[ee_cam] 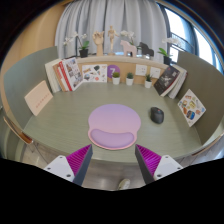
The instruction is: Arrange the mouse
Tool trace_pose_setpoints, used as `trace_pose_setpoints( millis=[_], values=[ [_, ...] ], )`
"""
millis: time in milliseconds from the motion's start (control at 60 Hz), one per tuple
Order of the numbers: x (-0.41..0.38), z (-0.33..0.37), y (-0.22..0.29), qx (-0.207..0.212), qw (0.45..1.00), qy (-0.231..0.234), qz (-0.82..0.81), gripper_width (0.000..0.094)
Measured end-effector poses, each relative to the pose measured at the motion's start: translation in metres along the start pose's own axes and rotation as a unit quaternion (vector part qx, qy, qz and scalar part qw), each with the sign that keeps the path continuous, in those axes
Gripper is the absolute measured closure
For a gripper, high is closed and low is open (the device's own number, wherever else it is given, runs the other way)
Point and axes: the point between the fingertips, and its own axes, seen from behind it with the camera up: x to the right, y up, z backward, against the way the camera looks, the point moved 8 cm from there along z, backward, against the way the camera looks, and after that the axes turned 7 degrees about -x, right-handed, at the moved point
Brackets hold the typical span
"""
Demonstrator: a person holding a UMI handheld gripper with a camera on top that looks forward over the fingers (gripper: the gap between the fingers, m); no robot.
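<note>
A pale green tabletop (70,125) is filling the middle of the scene, with curtained windows glowing behind it and a low shelf of small potted plants (129,77), picture books (70,72) and toy figures running along its far edge. More books and cards are leaning against the side walls.

The tool (114,158) is hovering low over the near edge of the tabletop, its two fingers standing well apart with nothing between them; the magenta pads are facing each other across an open gap. Just ahead of the fingers, almost centred on that gap, a round lilac mouse pad (113,125) is lying flat on the tabletop.

The mouse (157,116) is sitting on the bare tabletop off to the right of the mouse pad, near its edge but not on it, and beyond the right finger. It is showing as a small dark oval, and its long axis appears to be running roughly away from the tool, though at this size that is hard to confirm.

Judging from the layout, the coming move is turning on that offset: the tool is pointing at the mouse pad, so it would need to be swinging rightward and forward to bring the mouse between the fingers, probably closing across its narrower width.
</note>
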Motion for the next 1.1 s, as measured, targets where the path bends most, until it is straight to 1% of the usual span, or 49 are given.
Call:
trace_pose_setpoints(
  millis=[183,367,567,733,850,917,967,1017,1050,1100],
  values=[
    [0.088,-0.041,-0.017,-0.043,0.997,-0.051,-0.03,0.0069],
    [0.155,-0.073,-0.001,-0.061,0.993,-0.076,-0.061,0.0079],
    [0.196,-0.126,0.036,-0.068,0.993,-0.067,-0.067,0.0089],
    [0.21,-0.165,0.068,-0.073,0.994,-0.054,-0.062,0.0091],
    [0.212,-0.187,0.092,-0.07,0.994,-0.039,-0.071,0.0114],
    [0.214,-0.196,0.102,-0.068,0.995,-0.036,-0.066,0.0166],
    [0.214,-0.201,0.108,-0.068,0.995,-0.034,-0.061,0.0273],
    [0.215,-0.203,0.111,-0.07,0.995,-0.034,-0.06,0.0412],
    [0.216,-0.204,0.111,-0.073,0.995,-0.035,-0.06,0.0418],
    [0.217,-0.205,0.112,-0.076,0.995,-0.035,-0.063,0.0452]
  ],
)
